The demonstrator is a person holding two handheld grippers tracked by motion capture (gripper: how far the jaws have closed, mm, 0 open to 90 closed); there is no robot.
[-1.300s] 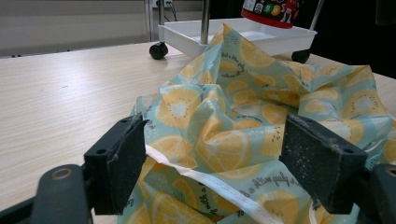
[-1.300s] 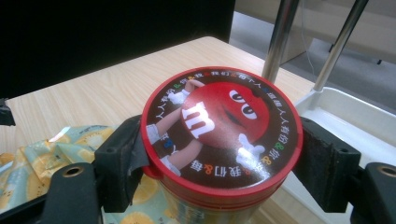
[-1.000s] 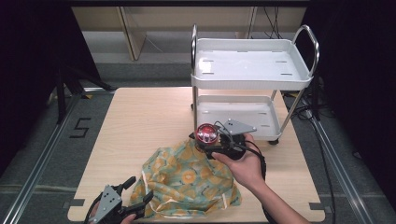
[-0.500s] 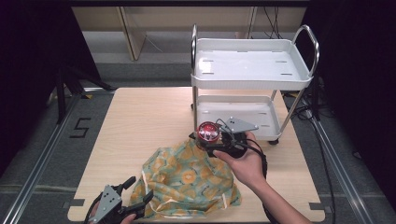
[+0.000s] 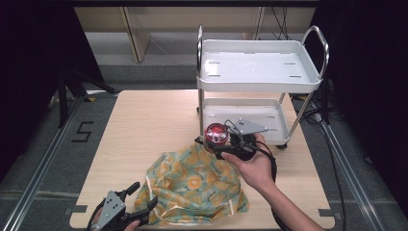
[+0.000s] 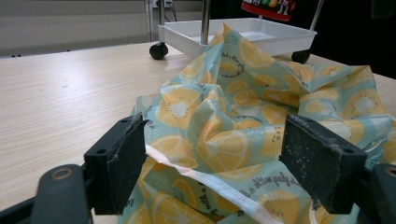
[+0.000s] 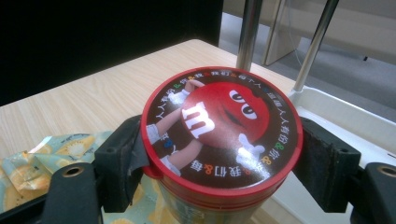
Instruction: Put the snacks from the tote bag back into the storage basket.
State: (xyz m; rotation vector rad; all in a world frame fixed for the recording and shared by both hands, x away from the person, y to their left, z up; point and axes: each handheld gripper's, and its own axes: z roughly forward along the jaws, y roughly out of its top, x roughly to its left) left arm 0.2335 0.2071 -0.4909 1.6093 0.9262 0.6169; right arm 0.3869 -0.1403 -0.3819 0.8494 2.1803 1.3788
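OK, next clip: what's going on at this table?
A person works with a tool in each hand. The right tool is shut on a red-lidded candy tub, held above the far edge of a lemon-print bag, just in front of the white cart and level with its lower shelf. The left tool sits open at the bag's near edge, its jaws either side of the white-trimmed hem without gripping it. The cart's top shelf is bare.
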